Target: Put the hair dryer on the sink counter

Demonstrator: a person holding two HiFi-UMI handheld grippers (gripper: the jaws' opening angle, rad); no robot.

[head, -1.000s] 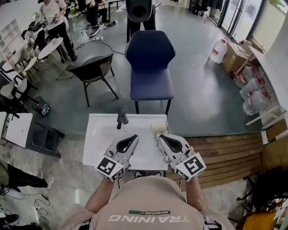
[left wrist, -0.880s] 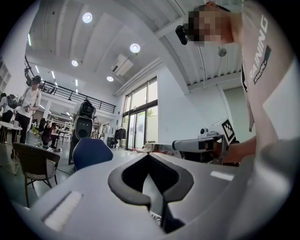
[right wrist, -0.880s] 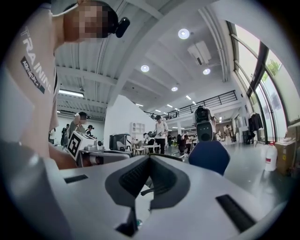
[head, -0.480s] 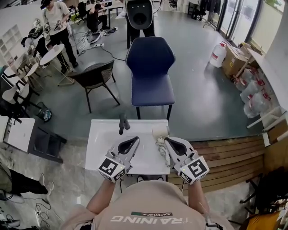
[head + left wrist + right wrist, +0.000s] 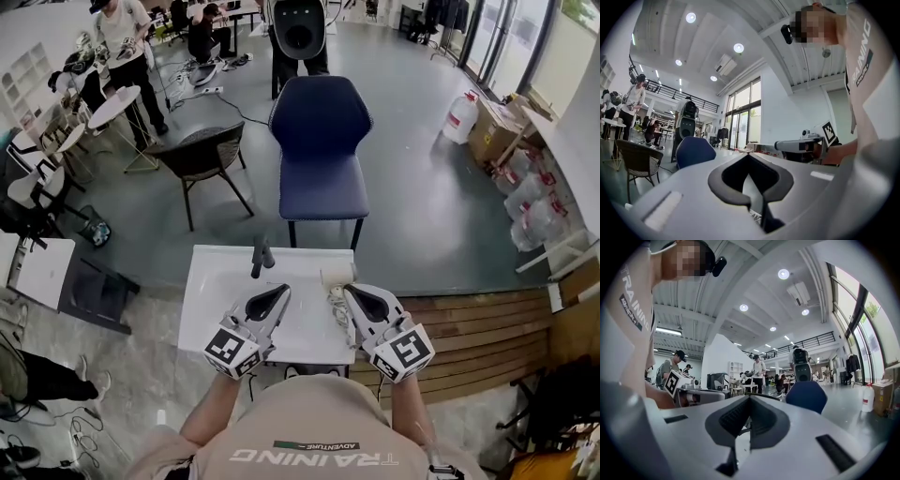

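The cream plastic hair dryer [image 5: 334, 298] is lying with its cord on the right side of the white sink-topped table [image 5: 202, 267], just beside the right gripper [image 5: 349, 292] (jaws pressed together, nothing visibly pinched). The left gripper [image 5: 283, 289] is hovering alongside over the table, likewise closed and empty.

L gripper [image 5: 749, 155] closed, chair [image 5: 695, 151] beyond

Faucet [image 5: 260, 255] at sink counter [image 5: 208, 305] back edge; chair [image 5: 322, 141] behind counter.
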